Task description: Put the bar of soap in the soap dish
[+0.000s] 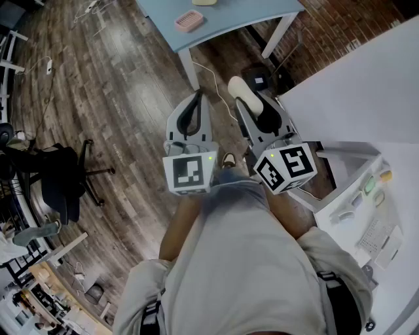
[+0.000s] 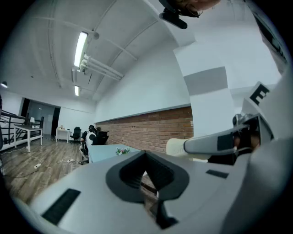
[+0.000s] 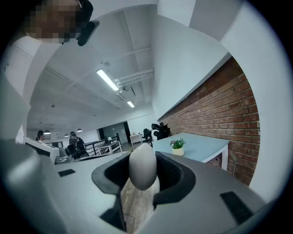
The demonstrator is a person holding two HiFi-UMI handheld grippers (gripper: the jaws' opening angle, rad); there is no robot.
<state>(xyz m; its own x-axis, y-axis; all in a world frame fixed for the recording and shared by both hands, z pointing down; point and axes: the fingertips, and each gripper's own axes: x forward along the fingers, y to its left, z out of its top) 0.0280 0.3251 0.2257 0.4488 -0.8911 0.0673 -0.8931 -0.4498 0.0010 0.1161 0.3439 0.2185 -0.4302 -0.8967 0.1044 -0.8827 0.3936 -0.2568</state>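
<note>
Between the right gripper's (image 3: 143,176) closed jaws sits the bar of soap (image 3: 143,165), pinched mid-length; it looks hard, light, probably slippery. The left gripper (image 2: 146,155) is closed, empty. The soap dish (image 1: 188,21) lies well ahead.

Head cam: on person's head, faces steeply down, close over L gripper (image 1: 195,105) + R gripper (image 1: 255,105). Gripper cams: look level along own jaws. All 3 share far blue table (image 1: 236,16), brick wall (image 1: 327,26).
</note>
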